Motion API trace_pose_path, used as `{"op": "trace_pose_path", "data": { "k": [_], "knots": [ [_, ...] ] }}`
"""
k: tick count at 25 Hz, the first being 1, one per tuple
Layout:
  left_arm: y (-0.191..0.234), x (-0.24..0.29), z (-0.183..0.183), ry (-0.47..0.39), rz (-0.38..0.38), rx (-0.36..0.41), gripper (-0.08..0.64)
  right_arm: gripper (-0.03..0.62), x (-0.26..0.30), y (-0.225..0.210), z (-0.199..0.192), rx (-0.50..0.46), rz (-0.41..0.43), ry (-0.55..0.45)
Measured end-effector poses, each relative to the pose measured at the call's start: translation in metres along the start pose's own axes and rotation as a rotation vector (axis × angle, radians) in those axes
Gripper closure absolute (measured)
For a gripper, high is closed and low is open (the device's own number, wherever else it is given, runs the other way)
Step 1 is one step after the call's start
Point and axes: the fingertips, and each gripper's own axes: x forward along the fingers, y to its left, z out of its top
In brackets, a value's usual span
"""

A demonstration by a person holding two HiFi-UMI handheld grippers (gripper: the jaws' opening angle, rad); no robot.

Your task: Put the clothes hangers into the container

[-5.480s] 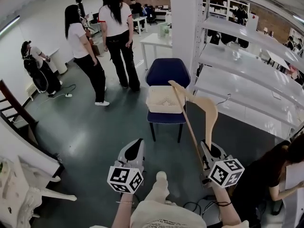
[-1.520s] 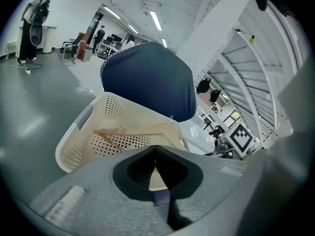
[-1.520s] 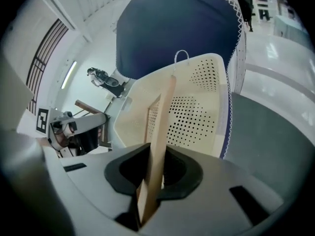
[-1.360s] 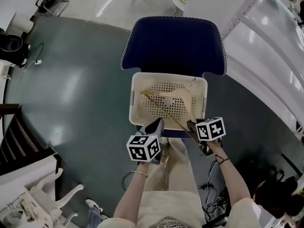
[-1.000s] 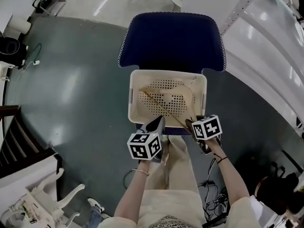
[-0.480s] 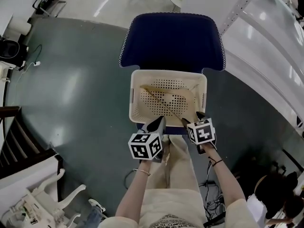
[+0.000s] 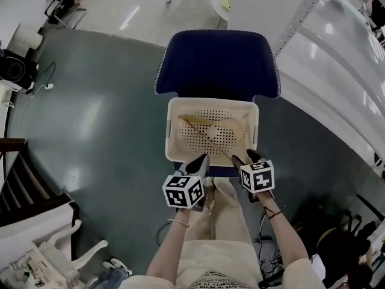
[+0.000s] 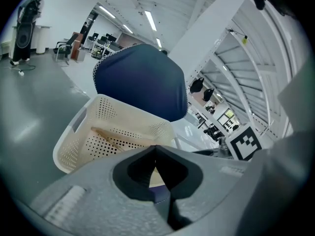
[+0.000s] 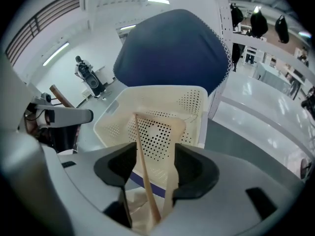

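A cream perforated basket (image 7: 170, 131) stands on the seat of a blue chair (image 7: 216, 62). A wooden clothes hanger (image 7: 207, 129) lies slanted inside it, its near end over the front rim. That end runs between the jaws of my right gripper (image 7: 243, 157), which are wide apart and closing. In the right gripper view the hanger (image 9: 147, 151) passes through the right gripper (image 9: 150, 157), with a gap at the left pad. My left gripper (image 7: 201, 159) hovers at the basket's front edge; its jaws meet with nothing in them (image 8: 156, 149).
White metal shelving (image 7: 337, 59) runs along the right. A dark wooden frame (image 7: 18, 179) and white furniture (image 7: 42, 264) stand at the lower left. Cables (image 7: 264, 221) lie on the grey floor by the person's legs.
The right gripper's jaws have spread off the hanger and drawn back a little. The hanger has sunk flatter into the basket. The left gripper has hardly moved.
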Motion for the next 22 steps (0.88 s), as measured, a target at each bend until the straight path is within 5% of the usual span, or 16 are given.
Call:
{"op": "trace_pose_path", "data": {
  "k": [2, 4, 6, 12, 22],
  "knots": [
    [-0.006, -0.006, 0.006, -0.013, -0.012, 0.021, 0.538, 0.398, -0.010, 0.003, 0.005, -0.023, -0.004, -0.020],
    [-0.013, -0.013, 0.012, -0.027, -0.023, 0.040, 0.538, 0.543, -0.022, 0.008, 0.010, -0.062, 0.000, -0.036],
    [-0.023, -0.022, 0.020, -0.048, -0.030, 0.051, 0.538, 0.580, -0.035, 0.014, 0.016, -0.080, 0.026, -0.052],
    [-0.052, -0.046, 0.053, -0.137, -0.058, 0.108, 0.538, 0.589, -0.073, 0.029, 0.050, -0.141, 0.096, -0.141],
    [-0.092, -0.112, 0.129, -0.317, -0.066, 0.276, 0.538, 0.589, -0.171, 0.065, 0.134, -0.161, 0.215, -0.428]
  ]
}}
